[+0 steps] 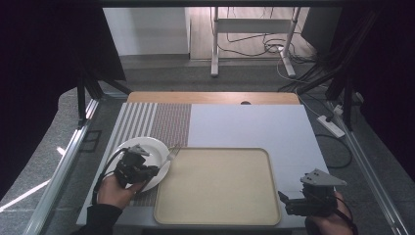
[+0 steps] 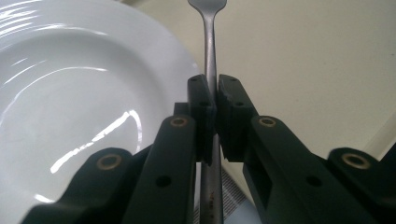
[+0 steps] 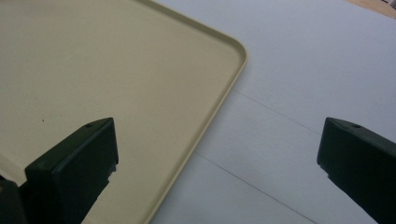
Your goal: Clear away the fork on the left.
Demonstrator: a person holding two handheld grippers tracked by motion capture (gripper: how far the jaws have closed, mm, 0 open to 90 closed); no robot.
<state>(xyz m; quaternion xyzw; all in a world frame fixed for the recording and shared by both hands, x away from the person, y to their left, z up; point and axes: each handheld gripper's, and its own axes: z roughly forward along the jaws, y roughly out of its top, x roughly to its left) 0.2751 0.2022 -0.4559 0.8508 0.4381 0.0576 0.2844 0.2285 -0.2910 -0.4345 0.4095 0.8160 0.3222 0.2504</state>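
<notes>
Left gripper fingers clenched on fork handle beside white plate; right gripper released near tray; placement probably still pending.

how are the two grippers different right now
The left gripper is shut on the handle of a fork, while the right gripper stands wide open with nothing between its jaws. The left gripper is over the edge of the white plate; the right gripper is by the near right corner of the beige tray. Both are black, two-jawed and hand-held.
</notes>
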